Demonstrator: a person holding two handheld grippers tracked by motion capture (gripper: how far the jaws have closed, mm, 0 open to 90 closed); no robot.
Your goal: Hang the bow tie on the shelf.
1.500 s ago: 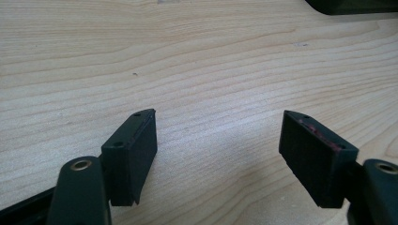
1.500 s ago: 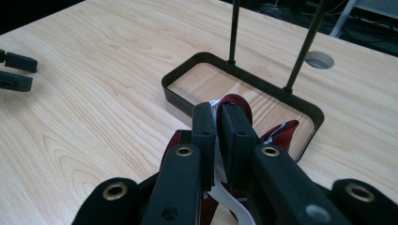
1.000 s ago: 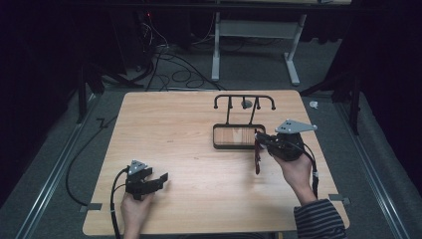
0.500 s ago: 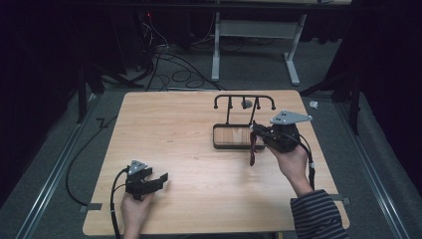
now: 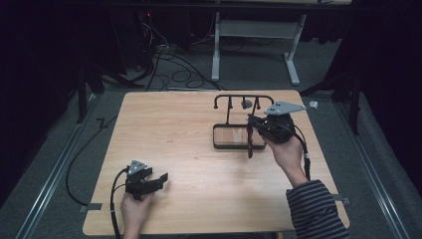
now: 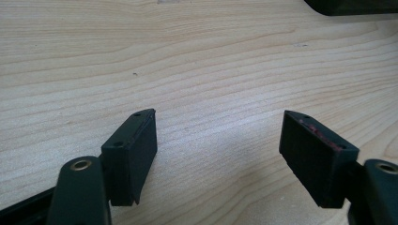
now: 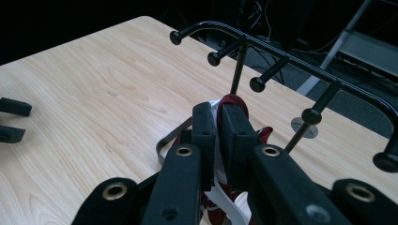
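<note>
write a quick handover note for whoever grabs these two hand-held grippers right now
Right hand-held gripper: shut on a dark red and white strap, lifted so it dangles over the front edge of the black hook rack and its tray base.
Left hand-held gripper: open, nothing between the jaws, low over the wooden table near the front left corner.
Done: strap picked up and brought to the rack.
Left: probably hang it on one of the knobbed hooks, then release. No hook carries it yet.
</note>
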